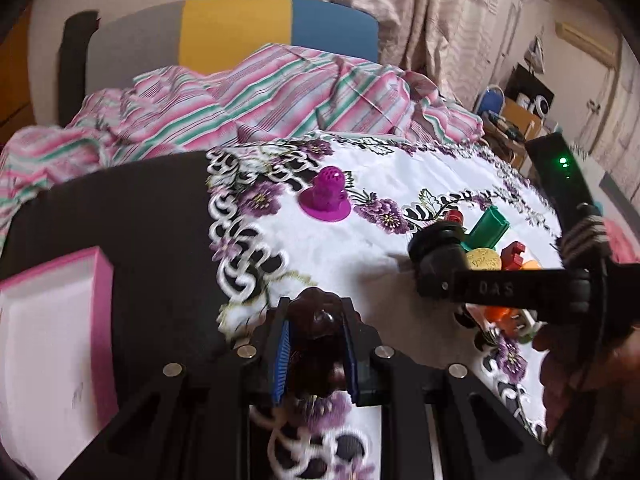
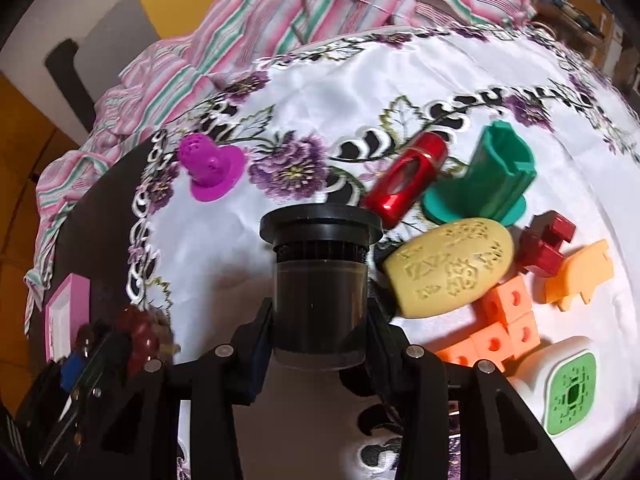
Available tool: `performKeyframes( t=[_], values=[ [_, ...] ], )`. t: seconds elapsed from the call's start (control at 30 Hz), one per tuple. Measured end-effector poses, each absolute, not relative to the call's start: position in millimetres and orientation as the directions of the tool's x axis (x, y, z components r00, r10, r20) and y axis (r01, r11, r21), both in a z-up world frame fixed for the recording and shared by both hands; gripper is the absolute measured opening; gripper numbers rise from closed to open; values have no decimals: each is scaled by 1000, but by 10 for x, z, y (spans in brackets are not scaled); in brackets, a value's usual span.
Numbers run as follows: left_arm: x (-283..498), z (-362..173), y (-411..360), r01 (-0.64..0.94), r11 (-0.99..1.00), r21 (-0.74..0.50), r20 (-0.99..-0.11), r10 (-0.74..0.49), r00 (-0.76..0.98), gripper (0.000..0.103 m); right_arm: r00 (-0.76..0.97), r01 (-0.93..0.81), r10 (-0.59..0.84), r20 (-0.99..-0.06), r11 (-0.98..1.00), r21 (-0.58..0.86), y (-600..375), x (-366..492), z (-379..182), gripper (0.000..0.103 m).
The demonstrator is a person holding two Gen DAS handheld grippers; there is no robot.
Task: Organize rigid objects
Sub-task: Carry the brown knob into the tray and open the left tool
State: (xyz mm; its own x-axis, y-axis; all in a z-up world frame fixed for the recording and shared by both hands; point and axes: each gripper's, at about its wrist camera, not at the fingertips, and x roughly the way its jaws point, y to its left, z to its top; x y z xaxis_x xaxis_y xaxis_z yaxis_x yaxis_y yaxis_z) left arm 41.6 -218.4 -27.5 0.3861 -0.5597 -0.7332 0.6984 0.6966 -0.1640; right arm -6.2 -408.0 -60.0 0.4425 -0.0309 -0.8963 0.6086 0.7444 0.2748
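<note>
My left gripper point(image 1: 316, 354) is shut on a dark maroon figurine point(image 1: 318, 340), held above the white floral cloth point(image 1: 340, 248). My right gripper point(image 2: 318, 332) is shut on a black cylinder with a flanged cap point(image 2: 320, 280), seen from the side in the left wrist view as the cylinder point(image 1: 434, 258). To the right of the cylinder lies a pile: a red metallic tube point(image 2: 404, 176), a green flanged holder point(image 2: 492, 176), a yellow carved egg point(image 2: 448, 268), a dark red block point(image 2: 546, 248), an orange pig point(image 2: 580, 276) and orange cubes point(image 2: 504, 320). A magenta perforated dome point(image 1: 327, 196) stands alone.
A pink-rimmed white tray point(image 1: 52, 344) sits on the dark tabletop point(image 1: 152, 220) at the left. A white box with a green patterned pad point(image 2: 568, 392) lies at the lower right. Striped bedding point(image 1: 260, 96) is heaped behind the table.
</note>
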Motion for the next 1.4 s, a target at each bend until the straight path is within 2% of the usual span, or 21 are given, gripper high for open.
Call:
performKeyframes(
  t=[0.33, 0.67, 1.1, 1.4],
  values=[
    [240, -42, -1642, 671, 710, -211, -680, -600, 421, 21, 459, 499, -58, -886, 842, 204, -3791, 68, -522, 43],
    [403, 152, -1056, 608, 751, -257, -641, -604, 474, 21, 506, 433, -71, -860, 883, 182, -3639, 80, -426, 43],
    [1048, -121, -239, 409, 878, -249, -700, -455, 551, 21, 531, 387, -74, -844, 907, 164, -3524, 108, -385, 43],
    [1657, -299, -106, 316, 934, -168, -748, -330, 576, 21, 542, 391, -76, -837, 904, 171, -3542, 119, -376, 43]
  ],
)
